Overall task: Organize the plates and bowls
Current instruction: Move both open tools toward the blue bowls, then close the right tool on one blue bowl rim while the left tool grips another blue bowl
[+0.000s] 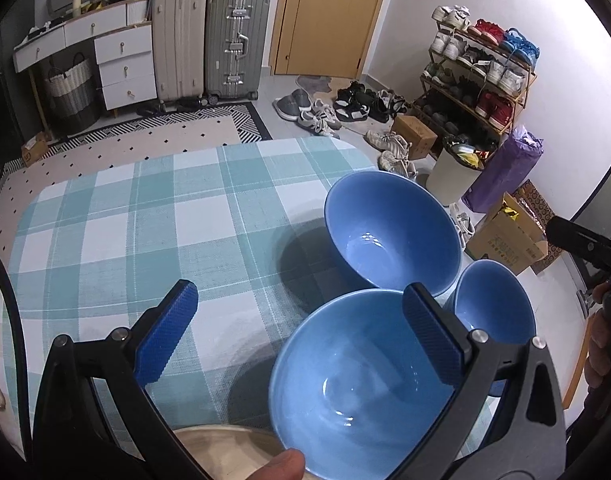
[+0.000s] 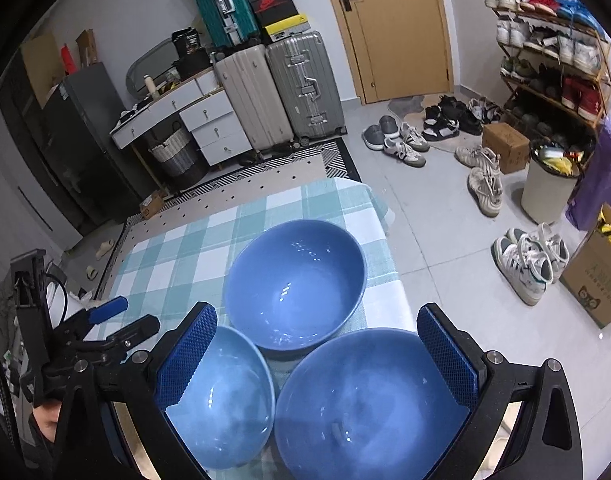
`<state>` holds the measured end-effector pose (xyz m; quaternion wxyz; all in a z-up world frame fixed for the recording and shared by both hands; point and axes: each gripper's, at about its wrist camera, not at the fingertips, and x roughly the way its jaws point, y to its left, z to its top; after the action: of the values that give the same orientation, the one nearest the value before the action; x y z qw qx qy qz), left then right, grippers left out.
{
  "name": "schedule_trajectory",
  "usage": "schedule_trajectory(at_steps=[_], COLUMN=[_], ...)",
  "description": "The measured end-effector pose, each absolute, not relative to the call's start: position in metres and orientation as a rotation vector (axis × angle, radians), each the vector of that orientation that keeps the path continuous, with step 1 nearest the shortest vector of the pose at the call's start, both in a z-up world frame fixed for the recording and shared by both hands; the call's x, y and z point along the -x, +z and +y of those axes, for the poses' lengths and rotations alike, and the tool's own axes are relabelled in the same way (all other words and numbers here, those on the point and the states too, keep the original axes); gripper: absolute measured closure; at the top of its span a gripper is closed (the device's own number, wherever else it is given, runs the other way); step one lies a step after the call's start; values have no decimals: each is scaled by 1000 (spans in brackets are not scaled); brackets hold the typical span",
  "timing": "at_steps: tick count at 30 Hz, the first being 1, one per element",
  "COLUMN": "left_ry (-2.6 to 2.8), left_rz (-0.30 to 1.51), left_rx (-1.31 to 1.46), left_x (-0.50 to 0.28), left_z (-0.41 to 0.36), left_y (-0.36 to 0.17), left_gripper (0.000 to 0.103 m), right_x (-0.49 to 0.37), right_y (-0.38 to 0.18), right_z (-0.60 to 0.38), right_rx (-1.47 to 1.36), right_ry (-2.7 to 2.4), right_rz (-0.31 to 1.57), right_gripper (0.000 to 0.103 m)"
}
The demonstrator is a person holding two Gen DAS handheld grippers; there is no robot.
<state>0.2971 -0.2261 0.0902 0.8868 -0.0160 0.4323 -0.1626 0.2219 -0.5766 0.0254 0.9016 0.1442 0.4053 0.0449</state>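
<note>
Three blue bowls stand close together on the checked tablecloth (image 1: 145, 220). In the left wrist view the far bowl (image 1: 389, 228) is at the right, the near bowl (image 1: 353, 380) is under my right finger, and a third bowl (image 1: 493, 304) is at the far right. My left gripper (image 1: 301, 332) is open and empty above the cloth. In the right wrist view the far bowl (image 2: 295, 280), the left bowl (image 2: 221, 400) and the big near bowl (image 2: 365, 412) show. My right gripper (image 2: 317, 352) is open and hovers over them. The left gripper (image 2: 121, 316) shows at the left.
A pale wooden plate (image 1: 225, 452) lies at the near edge under the left gripper. The table's right edge drops to the floor with shoes (image 2: 529, 264), a cardboard box (image 2: 597, 276), a white bin (image 2: 549, 184) and a shoe rack (image 2: 553, 68). Suitcases (image 2: 277, 92) stand by the door.
</note>
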Motion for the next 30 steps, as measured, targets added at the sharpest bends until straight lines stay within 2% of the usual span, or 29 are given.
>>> schedule_trajectory(at_steps=[18, 21, 27, 30], left_ry=[-329, -333, -342, -352], left_rz=[982, 994, 1022, 1036], left_rx=[49, 45, 38, 34], left_x=[-350, -356, -370, -376], left_z=[-249, -253, -262, -268], left_y=[55, 49, 35, 28], left_gripper=[1, 1, 9, 17], right_x=[-263, -270, -285, -292], right_y=[-13, -19, -37, -45], right_z=[-583, -585, -590, -591], right_rx=[-284, -291, -307, -318], right_ry=[71, 73, 75, 75], right_rz=[894, 912, 959, 978], right_gripper=[1, 4, 13, 17])
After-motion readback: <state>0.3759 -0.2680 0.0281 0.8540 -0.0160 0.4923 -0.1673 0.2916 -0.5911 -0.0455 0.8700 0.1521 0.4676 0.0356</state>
